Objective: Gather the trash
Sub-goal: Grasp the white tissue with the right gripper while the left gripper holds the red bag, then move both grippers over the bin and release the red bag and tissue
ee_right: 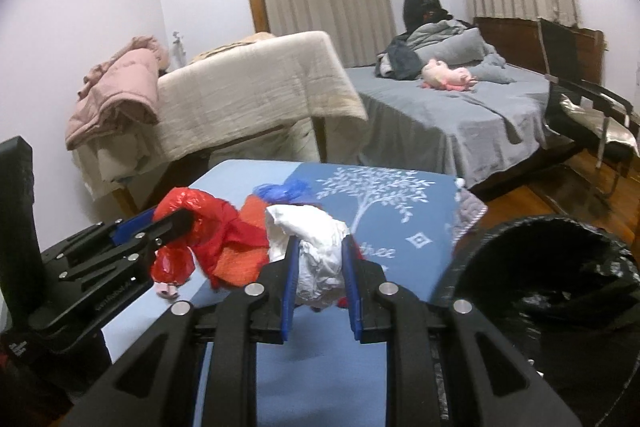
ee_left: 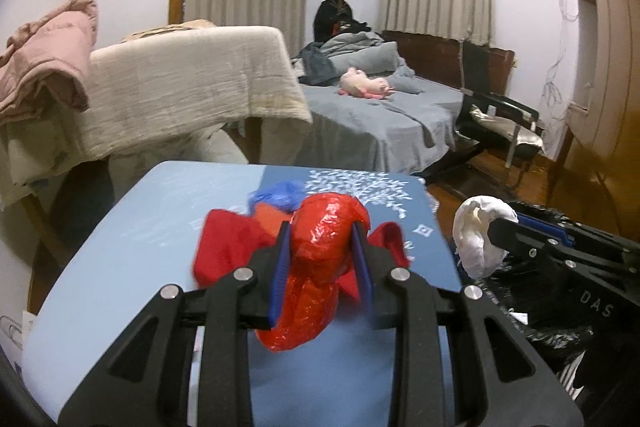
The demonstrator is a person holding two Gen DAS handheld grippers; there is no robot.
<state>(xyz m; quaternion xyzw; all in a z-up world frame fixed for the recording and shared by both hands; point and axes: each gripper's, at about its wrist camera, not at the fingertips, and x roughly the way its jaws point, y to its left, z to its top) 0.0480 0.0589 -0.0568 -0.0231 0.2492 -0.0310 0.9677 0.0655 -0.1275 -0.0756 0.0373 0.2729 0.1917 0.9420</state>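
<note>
My left gripper (ee_left: pixel 322 235) is shut on a crumpled red plastic bag (ee_left: pixel 320 247), held above the blue table (ee_left: pixel 140 227). In the right wrist view the same left gripper (ee_right: pixel 182 223) shows at the left with the red plastic bag (ee_right: pixel 188 207) in it. My right gripper (ee_right: pixel 320 247) is shut on a crumpled white wad (ee_right: pixel 316 251); in the left wrist view the right gripper (ee_left: pixel 494 229) holds that white wad (ee_left: pixel 480 235) over the bin's edge. More red and orange scraps (ee_right: pixel 240 251) and a blue plastic piece (ee_right: pixel 280 191) lie on the table.
A bin lined with a black bag (ee_right: pixel 560 267) stands open to the right of the table (ee_right: pixel 380 227). A small pink scrap (ee_right: pixel 166 290) lies near the left gripper. Behind are a cloth-draped rack (ee_right: pixel 248 87), a bed (ee_right: pixel 460 115) and a black chair (ee_right: pixel 584 99).
</note>
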